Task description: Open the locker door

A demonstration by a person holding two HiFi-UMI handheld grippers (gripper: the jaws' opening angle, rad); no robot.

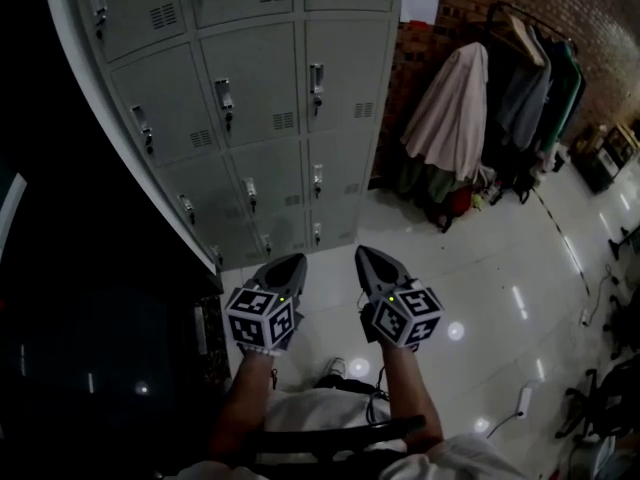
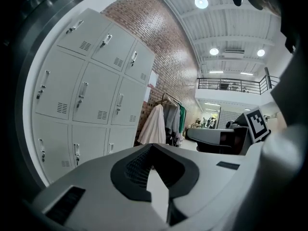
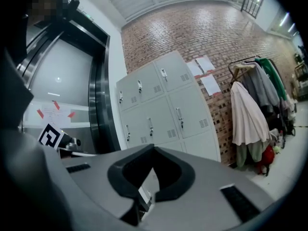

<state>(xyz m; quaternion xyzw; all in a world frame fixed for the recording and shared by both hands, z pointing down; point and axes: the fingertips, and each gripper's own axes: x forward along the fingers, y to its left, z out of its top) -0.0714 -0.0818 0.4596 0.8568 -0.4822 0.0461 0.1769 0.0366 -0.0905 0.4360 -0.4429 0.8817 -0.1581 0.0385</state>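
Grey steel lockers (image 1: 250,98) stood ahead, all doors closed, well apart from the left gripper (image 1: 289,264) and right gripper (image 1: 366,256), both jaws clenched empty; advised releasing one pair before squarely engaging a door handle (image 1: 316,88).

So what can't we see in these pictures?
- Inside the lockers: they are shut in every view.
- Top locker row: cut off by the head view's top edge.
- Papers on the brick wall: print too small in the right gripper view.
- Dark area left of the lockers: too dark in the head view.
- Things on the floor under the hanging clothes: too small and dim.
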